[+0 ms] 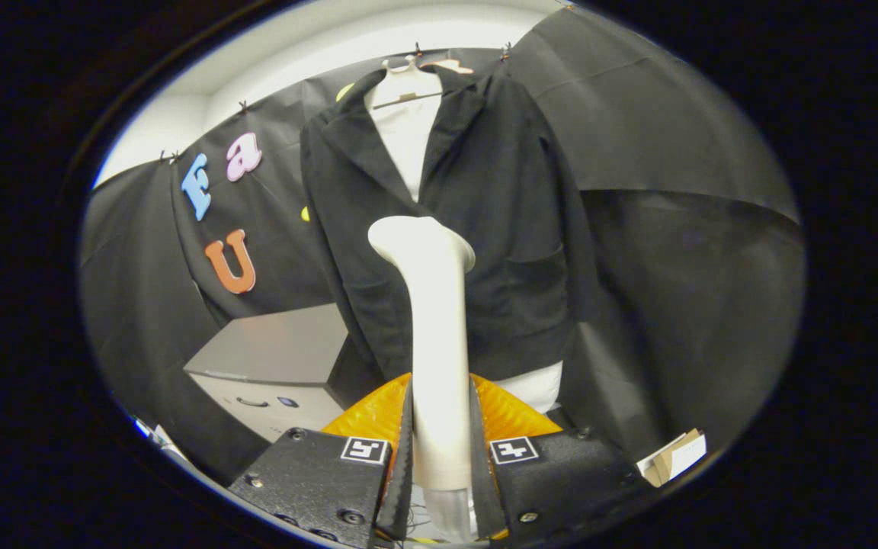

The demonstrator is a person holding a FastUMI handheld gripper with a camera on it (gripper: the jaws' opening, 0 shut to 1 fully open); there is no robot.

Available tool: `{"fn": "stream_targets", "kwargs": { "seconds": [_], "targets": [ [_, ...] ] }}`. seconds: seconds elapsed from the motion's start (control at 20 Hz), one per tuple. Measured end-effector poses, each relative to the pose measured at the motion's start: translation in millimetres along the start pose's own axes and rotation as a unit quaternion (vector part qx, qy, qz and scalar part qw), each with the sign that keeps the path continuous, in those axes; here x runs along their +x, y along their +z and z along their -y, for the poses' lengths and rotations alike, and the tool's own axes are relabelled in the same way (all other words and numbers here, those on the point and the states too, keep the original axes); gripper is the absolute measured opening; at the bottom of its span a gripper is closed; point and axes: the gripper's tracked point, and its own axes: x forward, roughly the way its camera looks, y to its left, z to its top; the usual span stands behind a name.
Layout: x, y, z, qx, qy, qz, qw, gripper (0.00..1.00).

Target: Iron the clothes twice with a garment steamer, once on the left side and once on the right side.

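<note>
Tool (440, 446) clamped on steamer (431, 305)

Smooth plastic steamer (439, 335), matt cloth jacket (500, 198)

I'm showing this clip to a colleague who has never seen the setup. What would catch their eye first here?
First, the white garment steamer standing upright between the tool's fingers, which press on its handle from both sides. Right beyond it hangs the black jacket on a hanger, over a white form, with the steamer's head level with the jacket's front. A grey box sits lower, beside the jacket.
</note>
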Motion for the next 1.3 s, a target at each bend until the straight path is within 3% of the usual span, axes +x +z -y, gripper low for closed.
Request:
{"fn": "stream_targets", "kwargs": {
  "seconds": [0.5, 0.9, 1.3],
  "targets": [
    [-8, 106, 43, 0.045, -0.012, 0.088, 0.995, 0.36],
    [-2, 200, 41, 0.047, -0.001, 0.167, 0.985, 0.36],
    [31, 230, 35, 0.031, -0.021, 0.188, 0.981, 0.35]
  ]
}}
